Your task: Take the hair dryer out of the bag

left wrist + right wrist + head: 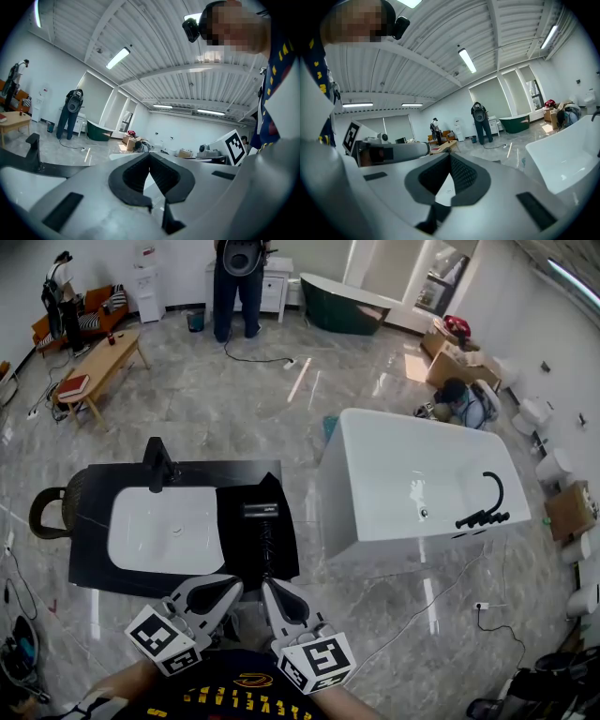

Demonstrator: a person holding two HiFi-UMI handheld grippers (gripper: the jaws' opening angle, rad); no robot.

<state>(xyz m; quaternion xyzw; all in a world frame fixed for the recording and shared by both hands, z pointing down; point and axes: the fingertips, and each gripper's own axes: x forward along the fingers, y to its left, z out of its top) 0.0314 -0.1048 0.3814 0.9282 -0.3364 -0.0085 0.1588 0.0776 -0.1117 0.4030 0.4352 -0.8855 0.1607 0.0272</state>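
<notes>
In the head view a dark hair dryer [260,510] lies on a black bag [281,540] spread flat over the right end of a black counter [94,559]. Its coiled cord [266,547] runs toward the counter's front edge. Both grippers hang side by side just in front of that edge, close to my body. My left gripper [232,588] [150,158] is shut with nothing between its pads. My right gripper [269,589] [450,158] is shut and empty too. Neither touches the bag or the dryer.
A white basin [164,529] with a black faucet [157,465] is set in the counter. A white bathtub [412,479] with a black tap [485,507] stands close on the right. A person [236,287] stands far back; another [464,401] crouches by boxes.
</notes>
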